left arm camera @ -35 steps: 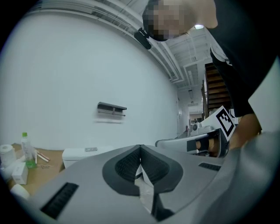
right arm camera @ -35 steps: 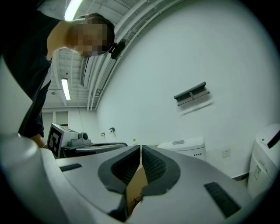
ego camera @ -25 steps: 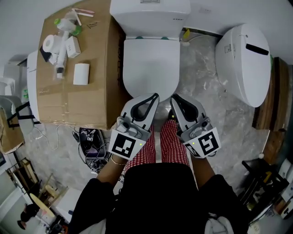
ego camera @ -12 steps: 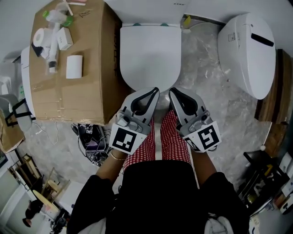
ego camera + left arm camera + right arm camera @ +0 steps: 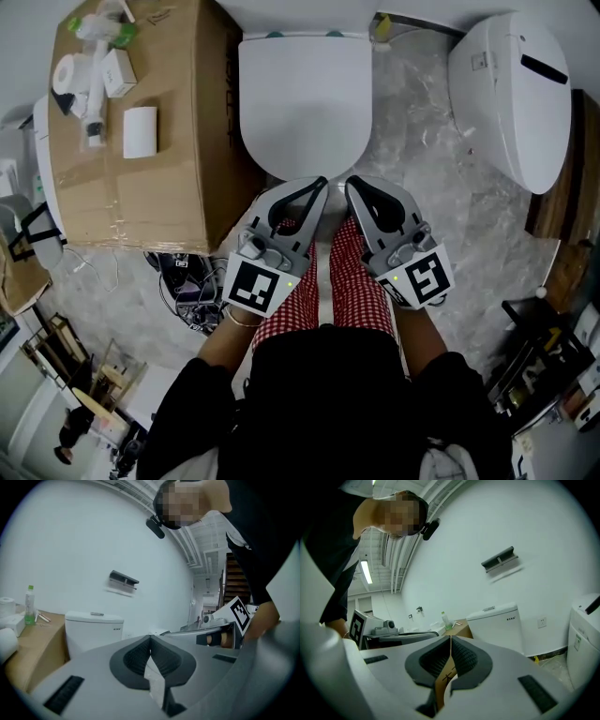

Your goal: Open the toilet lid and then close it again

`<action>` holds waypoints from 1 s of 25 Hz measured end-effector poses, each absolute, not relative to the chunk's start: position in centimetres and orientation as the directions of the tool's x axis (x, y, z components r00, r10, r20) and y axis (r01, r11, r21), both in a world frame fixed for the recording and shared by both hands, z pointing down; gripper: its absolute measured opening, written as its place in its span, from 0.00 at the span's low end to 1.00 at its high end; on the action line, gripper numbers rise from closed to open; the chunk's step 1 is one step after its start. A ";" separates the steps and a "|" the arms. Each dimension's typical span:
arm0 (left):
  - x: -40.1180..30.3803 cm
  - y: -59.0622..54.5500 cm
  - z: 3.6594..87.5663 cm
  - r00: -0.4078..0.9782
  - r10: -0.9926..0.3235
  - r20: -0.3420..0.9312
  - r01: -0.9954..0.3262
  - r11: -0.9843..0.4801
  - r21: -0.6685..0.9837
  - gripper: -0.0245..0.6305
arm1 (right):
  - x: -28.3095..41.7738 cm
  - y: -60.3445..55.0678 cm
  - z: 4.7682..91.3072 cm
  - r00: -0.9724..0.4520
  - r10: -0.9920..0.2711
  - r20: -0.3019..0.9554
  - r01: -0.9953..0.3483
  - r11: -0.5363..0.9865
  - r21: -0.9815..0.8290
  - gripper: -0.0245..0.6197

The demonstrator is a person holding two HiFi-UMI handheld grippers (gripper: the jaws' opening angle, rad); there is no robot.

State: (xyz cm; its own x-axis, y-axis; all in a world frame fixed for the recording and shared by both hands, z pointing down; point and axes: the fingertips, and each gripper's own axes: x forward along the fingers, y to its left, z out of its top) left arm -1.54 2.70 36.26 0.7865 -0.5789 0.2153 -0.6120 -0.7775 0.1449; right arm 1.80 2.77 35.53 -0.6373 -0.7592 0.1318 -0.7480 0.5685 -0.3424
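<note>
The white toilet has its lid (image 5: 302,98) down, seen from above in the head view. Both grippers hover side by side just in front of the bowl's front edge, above the person's red checked trousers. My left gripper (image 5: 321,185) is shut with nothing between its jaws, and my right gripper (image 5: 350,183) is shut and empty too. In the left gripper view the shut jaws (image 5: 150,638) point toward the toilet tank (image 5: 93,627). From the right gripper view the tank (image 5: 496,626) stands beyond the shut gripper (image 5: 450,640).
A cardboard box (image 5: 173,178) stands left of the toilet with a paper roll (image 5: 66,73), bottles and a white packet (image 5: 140,131) on top. Another white toilet-like unit (image 5: 511,89) stands at the right. Cables (image 5: 183,286) lie on the marble floor.
The toilet and box have slid up and left in the head view, and the tank has left the frame. Both grippers stay shut and keep their place before the bowl.
</note>
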 end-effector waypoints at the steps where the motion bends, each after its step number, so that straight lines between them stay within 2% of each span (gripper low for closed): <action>1: -1.5 2.8 36.7 0.786 -0.577 0.220 -0.611 -0.779 0.141 0.04 | 1.7 2.7 35.8 -0.637 -0.759 0.132 -0.748 0.569 -0.340 0.07; 25: -2.9 3.3 44.7 0.746 -0.591 0.306 -0.650 -0.746 0.145 0.04 | 0.3 2.7 42.4 -0.611 -0.769 0.190 -0.779 0.541 -0.316 0.07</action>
State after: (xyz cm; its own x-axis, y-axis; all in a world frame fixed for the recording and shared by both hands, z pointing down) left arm -2.89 3.26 44.73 0.7463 -0.5909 0.3063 -0.6501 -0.7458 0.1452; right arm 0.29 2.69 42.38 -0.6107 -0.7686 0.1905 -0.7793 0.5408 -0.3165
